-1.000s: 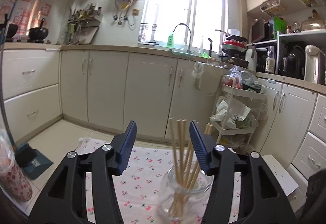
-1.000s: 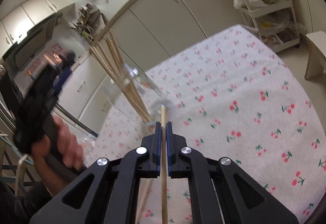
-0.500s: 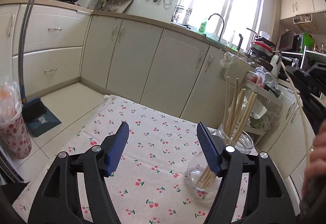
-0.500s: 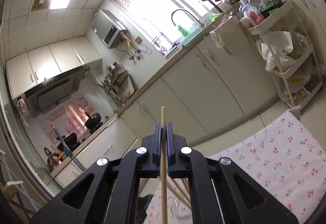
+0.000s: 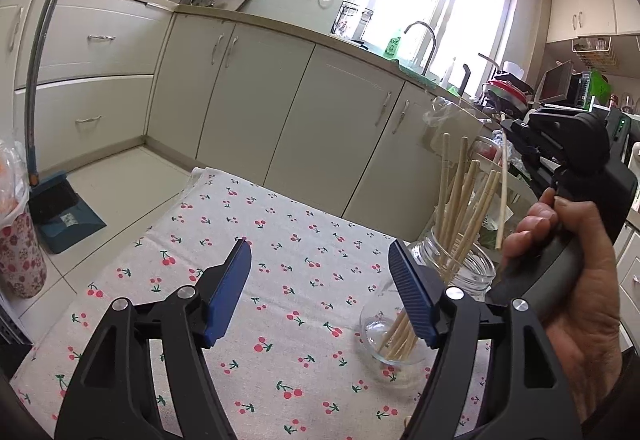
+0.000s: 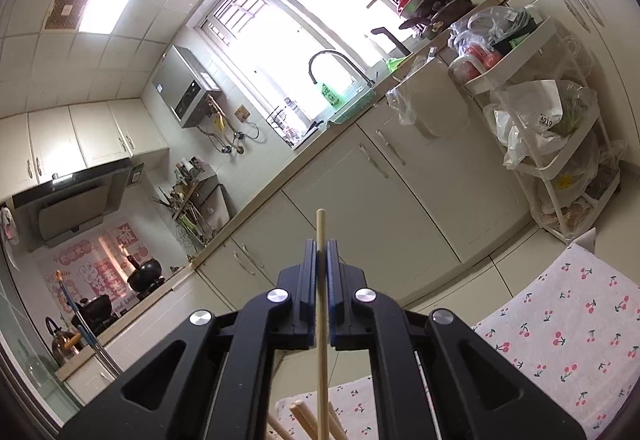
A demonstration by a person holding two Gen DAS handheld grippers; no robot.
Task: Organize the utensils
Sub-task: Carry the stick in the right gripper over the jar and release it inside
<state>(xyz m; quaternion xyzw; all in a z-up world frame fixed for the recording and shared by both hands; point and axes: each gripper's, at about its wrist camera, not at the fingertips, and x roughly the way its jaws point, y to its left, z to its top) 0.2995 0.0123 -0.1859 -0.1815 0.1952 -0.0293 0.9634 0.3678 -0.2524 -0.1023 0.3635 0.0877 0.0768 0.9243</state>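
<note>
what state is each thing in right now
left claw: open, nothing between its pads; jaws have just been opening
right claw: shut on a chopstick, held above the jar
jar: upright on the cloth, no lid on it, chopsticks standing in it
cupboard doors: closed
drawers: closed

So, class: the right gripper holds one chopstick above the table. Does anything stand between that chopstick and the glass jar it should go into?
Nothing visible does. The chopstick hangs above and just beside the jar, whose mouth is open; only the chopsticks already inside crowd it.
</note>
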